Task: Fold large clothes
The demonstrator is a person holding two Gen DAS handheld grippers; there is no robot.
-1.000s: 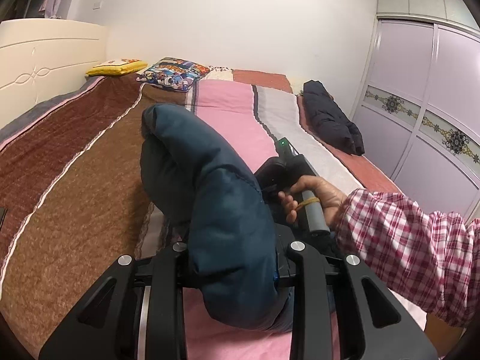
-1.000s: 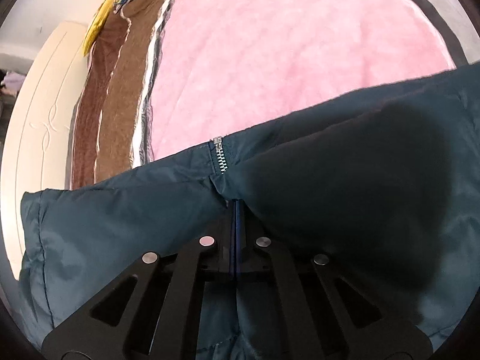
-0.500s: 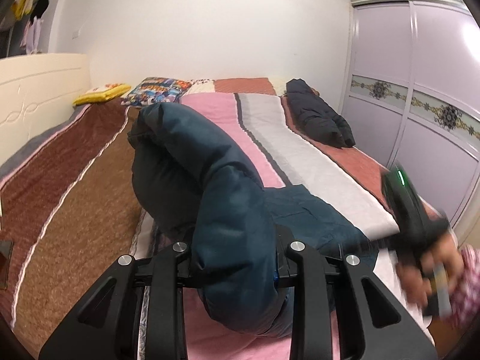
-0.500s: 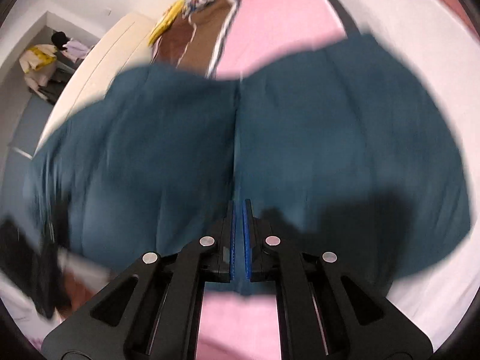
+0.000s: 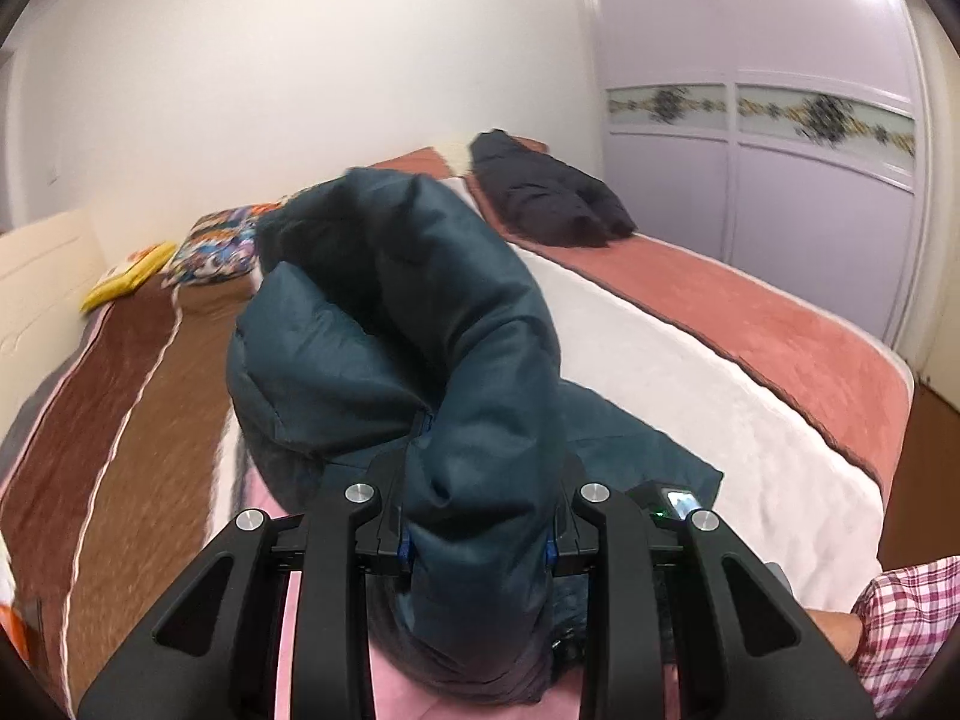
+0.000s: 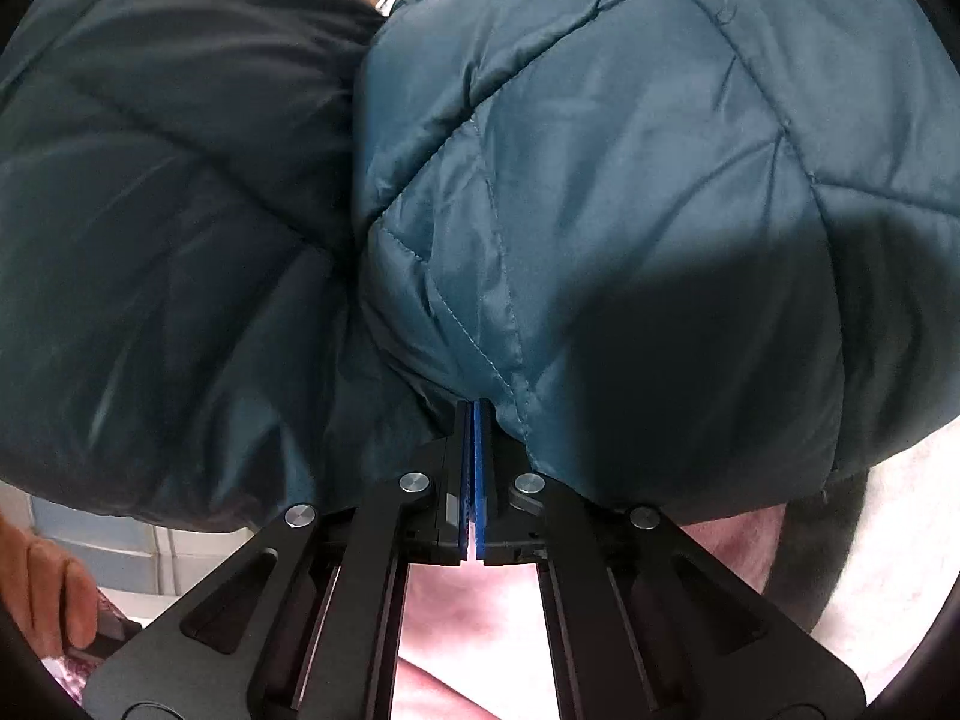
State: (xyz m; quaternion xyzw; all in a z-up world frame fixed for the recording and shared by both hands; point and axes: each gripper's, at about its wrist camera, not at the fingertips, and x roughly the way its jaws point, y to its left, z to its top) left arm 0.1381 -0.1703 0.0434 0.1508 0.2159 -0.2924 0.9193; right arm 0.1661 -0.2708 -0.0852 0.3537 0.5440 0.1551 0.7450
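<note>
A dark teal quilted puffer jacket (image 5: 420, 324) is lifted over the striped bed. My left gripper (image 5: 477, 546) is shut on a thick roll of the jacket, which rises up in front of the camera. In the right wrist view the jacket (image 6: 600, 180) fills nearly the whole frame. My right gripper (image 6: 474, 438) is shut on a thin edge of it, with its blue pads pressed together. The right gripper's body with a green light (image 5: 669, 501) shows just right of my left gripper, low under the jacket.
The bed's blanket (image 5: 660, 372) has brown, pink, white and rust stripes. A black jacket (image 5: 540, 192) lies at the far right of the bed. A patterned pillow (image 5: 216, 246) and a yellow one (image 5: 129, 279) lie by the headboard. Lilac wardrobe doors (image 5: 810, 192) stand to the right.
Both grippers have lifted the jacket higher. The right gripper swung away, then came in close beside the left one. The left camera has tilted up and turned right.
</note>
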